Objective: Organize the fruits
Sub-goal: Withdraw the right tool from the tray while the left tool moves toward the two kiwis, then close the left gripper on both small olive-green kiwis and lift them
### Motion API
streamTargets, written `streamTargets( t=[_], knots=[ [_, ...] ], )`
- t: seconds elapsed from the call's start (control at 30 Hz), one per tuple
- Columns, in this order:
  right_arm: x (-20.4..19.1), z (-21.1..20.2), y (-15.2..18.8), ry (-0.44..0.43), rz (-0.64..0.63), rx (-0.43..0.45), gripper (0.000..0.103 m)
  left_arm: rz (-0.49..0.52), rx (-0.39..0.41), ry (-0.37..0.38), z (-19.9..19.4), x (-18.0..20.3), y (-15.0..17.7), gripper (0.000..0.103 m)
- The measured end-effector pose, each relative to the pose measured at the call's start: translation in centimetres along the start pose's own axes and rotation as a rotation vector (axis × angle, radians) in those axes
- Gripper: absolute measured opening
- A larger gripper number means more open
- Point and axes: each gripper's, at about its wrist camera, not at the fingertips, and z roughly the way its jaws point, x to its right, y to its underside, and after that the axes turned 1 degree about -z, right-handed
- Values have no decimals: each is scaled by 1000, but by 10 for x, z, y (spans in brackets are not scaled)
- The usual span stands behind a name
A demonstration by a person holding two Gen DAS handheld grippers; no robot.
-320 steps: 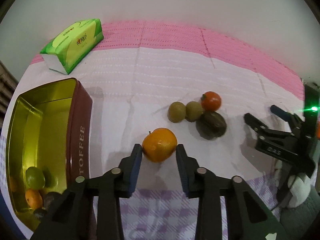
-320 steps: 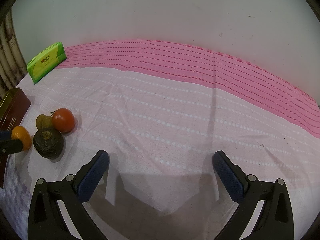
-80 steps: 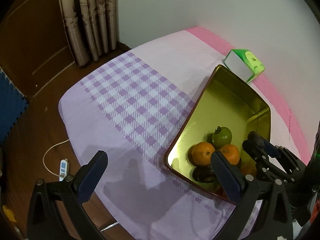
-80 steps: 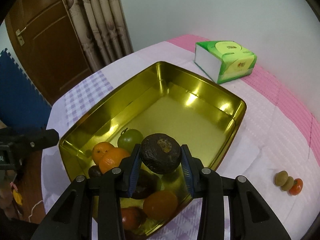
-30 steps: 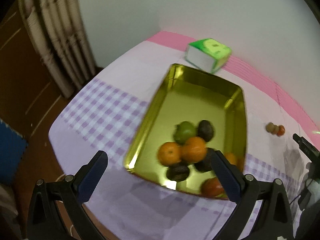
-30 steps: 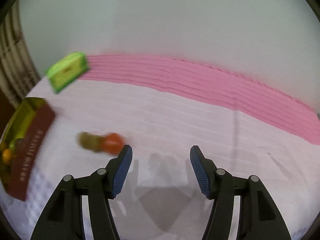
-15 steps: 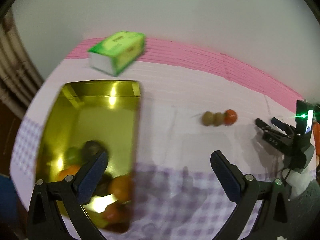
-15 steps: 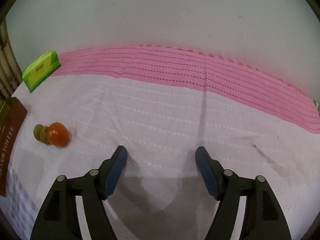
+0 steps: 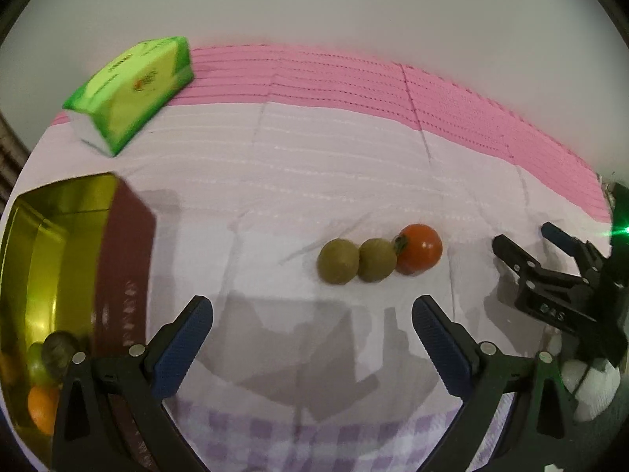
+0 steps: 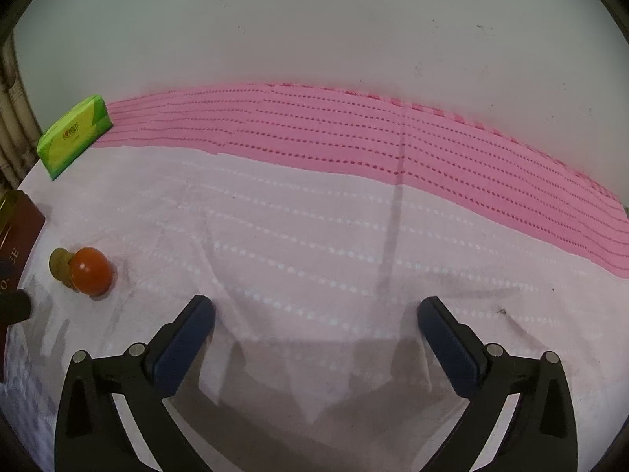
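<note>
Two brown-green kiwis and a red tomato lie touching in a row on the pale cloth. My left gripper is open and empty, just short of them. To its left stands the gold tin holding an orange and some green and dark fruit. My right gripper hovers over bare cloth, its jaws opening with nothing between them. In the right wrist view the tomato and a kiwi lie far left. The right gripper also shows right of the tomato.
A green tissue box lies at the back left by the pink band of the cloth. A white wall rises behind. The tin's maroon side shows at the left edge of the right wrist view. Purple checks cover the near cloth.
My left gripper has swung from above the tin over to the loose fruits, which are now larger and closer ahead. The right gripper's jaws have spread wider while it sank slightly.
</note>
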Motion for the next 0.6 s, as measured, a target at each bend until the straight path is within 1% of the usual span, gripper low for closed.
streamTargets(
  t=[0.07, 0.3, 0.37, 0.43, 0.53, 0.57, 0.6],
  knots=[
    [0, 0, 0, 0, 0, 0, 103, 12, -8, 10, 5, 2, -3, 93],
    [0, 0, 0, 0, 0, 0, 103, 12, -14, 37, 19, 9, -7, 84],
    [0, 0, 0, 1, 0, 0, 103, 10, -19, 39, 23, 9, -8, 78],
    [0, 1, 0, 1, 0, 0, 103, 14, -20, 36, 27, 12, -9, 74],
    [0, 1, 0, 1, 0, 0, 103, 22, -13, 39, 28, 13, -11, 70],
    [0, 1, 0, 1, 0, 0, 103, 24, -11, 41, 28, 12, -12, 65],
    [0, 1, 0, 1, 0, 0, 103, 24, -7, 39, 27, 12, -11, 63]
  ],
)
